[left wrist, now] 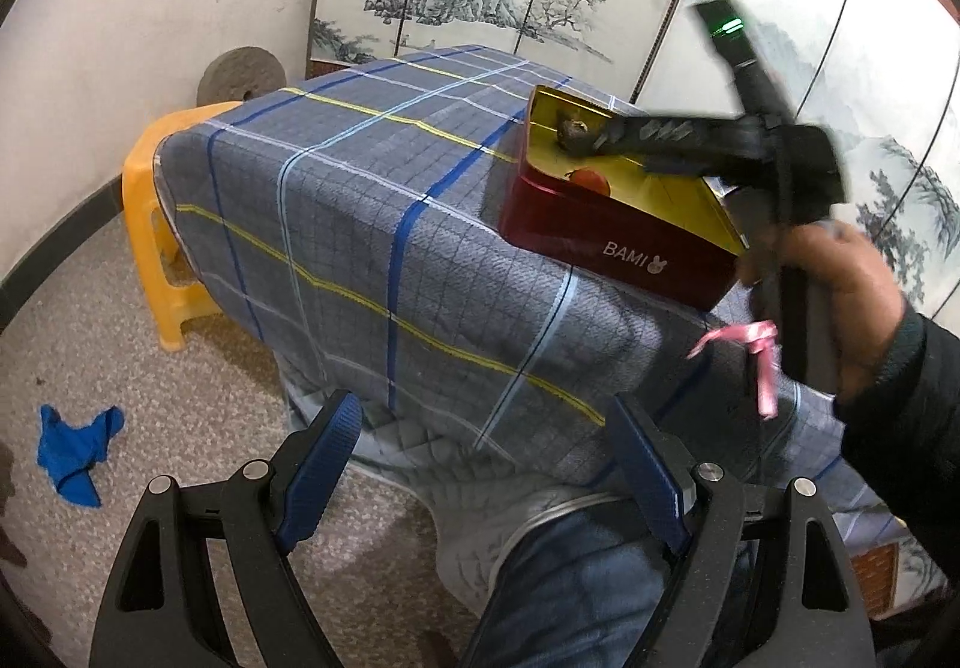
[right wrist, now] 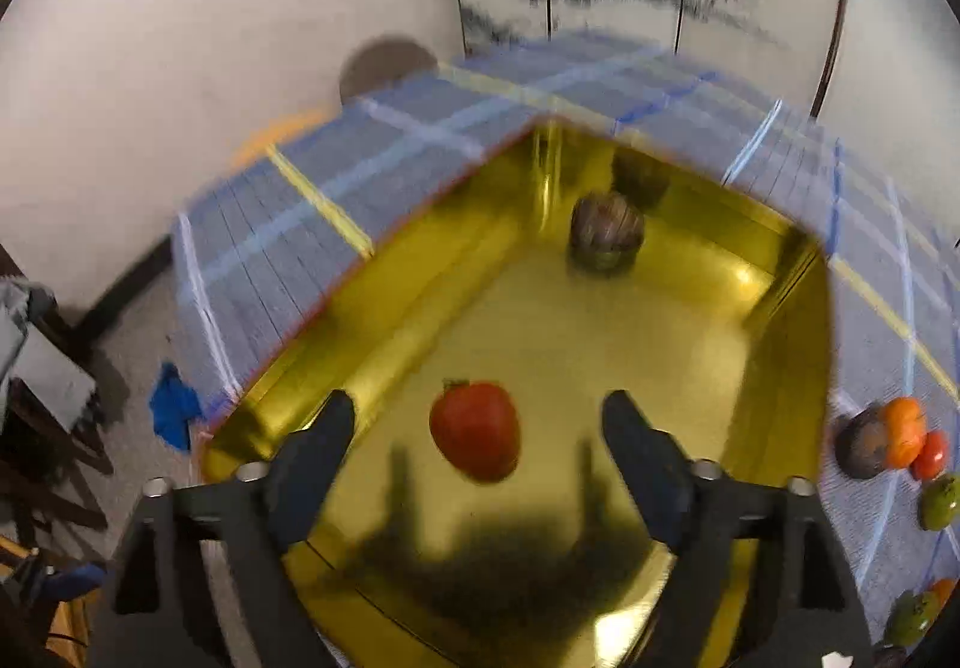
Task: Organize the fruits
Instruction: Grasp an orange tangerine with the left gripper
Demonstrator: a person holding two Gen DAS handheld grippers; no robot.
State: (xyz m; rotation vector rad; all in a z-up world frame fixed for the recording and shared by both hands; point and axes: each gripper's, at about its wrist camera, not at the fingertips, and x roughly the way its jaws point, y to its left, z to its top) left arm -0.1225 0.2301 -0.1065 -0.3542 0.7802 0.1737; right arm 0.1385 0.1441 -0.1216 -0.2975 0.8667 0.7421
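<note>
Red fruit (right wrist: 475,431) inside gold tin (right wrist: 372,296), near end, loose between spread fingers of right claw (right wrist: 477,431). Drop step apparently done. Next: reaching right to fruit cluster (right wrist: 894,440) on surface (right wrist: 336,200). Left claw (left wrist: 480,464) open, empty.

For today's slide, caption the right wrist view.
Open right claw above red strawberry in gold-lined tin.

One box (right wrist: 780,344) with two fruits inside: a red one (right wrist: 475,430) right between the right hand-held gripper's (right wrist: 477,428) open fingers, plus a brown one (right wrist: 606,228) farther ahead. Off to its right on the worktop (right wrist: 372,176), roughly six more fruits (right wrist: 903,431), blurry.
</note>
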